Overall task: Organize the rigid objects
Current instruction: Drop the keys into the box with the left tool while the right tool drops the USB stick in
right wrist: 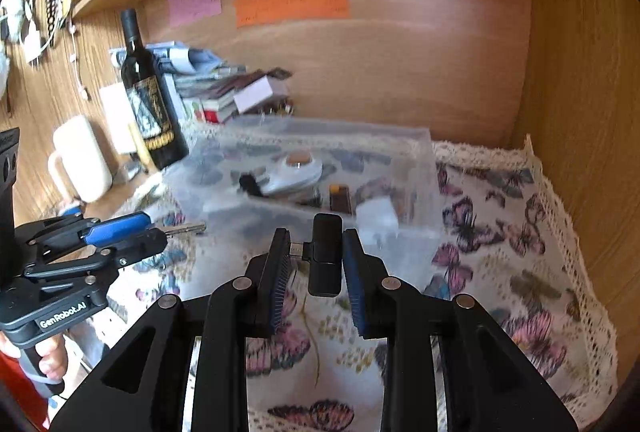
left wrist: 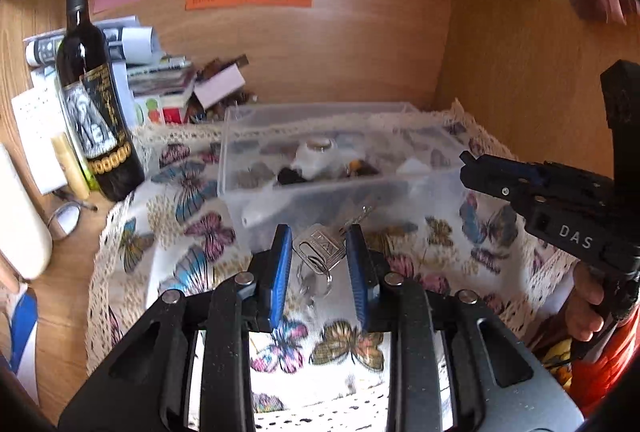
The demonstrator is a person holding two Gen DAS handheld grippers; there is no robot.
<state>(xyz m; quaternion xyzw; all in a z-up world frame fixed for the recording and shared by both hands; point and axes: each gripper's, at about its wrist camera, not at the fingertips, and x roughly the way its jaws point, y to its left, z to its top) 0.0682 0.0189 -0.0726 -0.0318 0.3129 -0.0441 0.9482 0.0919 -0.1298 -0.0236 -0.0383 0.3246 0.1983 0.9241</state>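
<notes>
Left claw (left wrist: 320,256) gripping keys (left wrist: 320,246), right claw (right wrist: 314,260) clamping black dongle (right wrist: 326,256)

I am holding my left gripper (left wrist: 320,256) with its blue-padded jaws closing on a silver metal key with a wire key ring (left wrist: 319,247), just in front of a clear plastic storage bin (left wrist: 432,192). The bin is sitting on a butterfly-printed cloth with a lace edge (left wrist: 192,200) and is holding small mixed items. A dark glass wine bottle (left wrist: 90,88) is standing upright to the left. My right gripper (left wrist: 466,157) is hovering at the right, its jaws seen side-on.
</notes>
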